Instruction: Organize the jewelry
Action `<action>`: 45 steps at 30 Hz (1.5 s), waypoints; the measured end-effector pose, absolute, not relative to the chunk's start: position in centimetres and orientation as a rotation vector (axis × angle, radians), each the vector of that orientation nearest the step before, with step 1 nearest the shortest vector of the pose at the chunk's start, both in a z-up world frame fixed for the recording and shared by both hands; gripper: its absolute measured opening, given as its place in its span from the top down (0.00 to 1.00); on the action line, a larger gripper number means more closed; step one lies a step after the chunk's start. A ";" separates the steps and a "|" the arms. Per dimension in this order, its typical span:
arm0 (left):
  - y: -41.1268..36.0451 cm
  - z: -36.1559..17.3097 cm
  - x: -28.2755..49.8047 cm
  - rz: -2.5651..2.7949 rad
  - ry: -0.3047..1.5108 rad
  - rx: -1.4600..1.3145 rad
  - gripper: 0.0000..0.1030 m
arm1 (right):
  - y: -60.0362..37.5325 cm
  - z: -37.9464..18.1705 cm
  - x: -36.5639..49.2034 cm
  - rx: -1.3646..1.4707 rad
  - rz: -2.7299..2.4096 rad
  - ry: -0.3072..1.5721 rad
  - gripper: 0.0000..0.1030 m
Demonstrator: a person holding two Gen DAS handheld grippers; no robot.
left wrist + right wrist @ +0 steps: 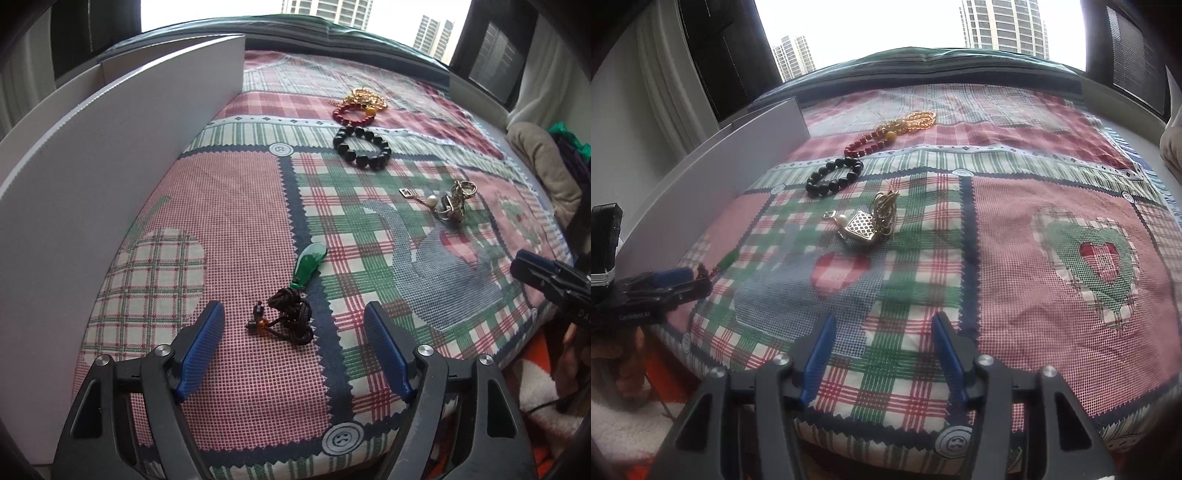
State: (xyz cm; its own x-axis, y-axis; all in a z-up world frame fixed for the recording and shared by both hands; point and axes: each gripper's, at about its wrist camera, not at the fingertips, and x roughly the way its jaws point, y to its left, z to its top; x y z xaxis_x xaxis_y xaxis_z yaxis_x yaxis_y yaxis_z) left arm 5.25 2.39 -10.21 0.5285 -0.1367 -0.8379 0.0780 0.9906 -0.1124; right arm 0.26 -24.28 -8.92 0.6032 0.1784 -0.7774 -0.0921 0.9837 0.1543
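Pick-up step: left gripper (295, 325) wide apart, straddling the pendant's cord (290, 321) (pendant (309, 266) at 12 o'clock). Next: close on cord. Right gripper (882, 343) half-open, empty.

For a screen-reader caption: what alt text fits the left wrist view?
The open left gripper hovers over a green pendant on a knotted dark cord, lying on a patchwork cloth. Farther off lie a black bead bracelet, a red bead bracelet and metal trinkets.

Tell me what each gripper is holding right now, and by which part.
Nothing is held. The left gripper is open, its pads either side of the green pendant's bunched cord without pressing on it. The right gripper is open over bare cloth.
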 end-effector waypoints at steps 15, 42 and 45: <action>2.8 -9.7 5.4 -0.136 0.983 -0.087 0.84 | -25.7 -10.2 10.2 0.422 0.169 0.932 0.51; 5.5 -0.2 3.4 -0.234 0.899 -0.213 0.85 | -20.9 0.6 3.6 0.176 0.342 0.788 0.85; 6.2 0.7 2.7 -0.248 0.896 -0.226 0.85 | -19.7 1.0 3.8 0.155 0.377 0.794 0.85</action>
State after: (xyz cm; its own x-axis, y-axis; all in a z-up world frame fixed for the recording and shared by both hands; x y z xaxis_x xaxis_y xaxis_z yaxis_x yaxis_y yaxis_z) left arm 2.72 6.16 0.69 0.5995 -0.3057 -0.7397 0.1177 0.9478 -0.2962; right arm 3.79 -19.72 1.04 0.6390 0.3865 -0.6651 -0.2713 0.9223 0.2752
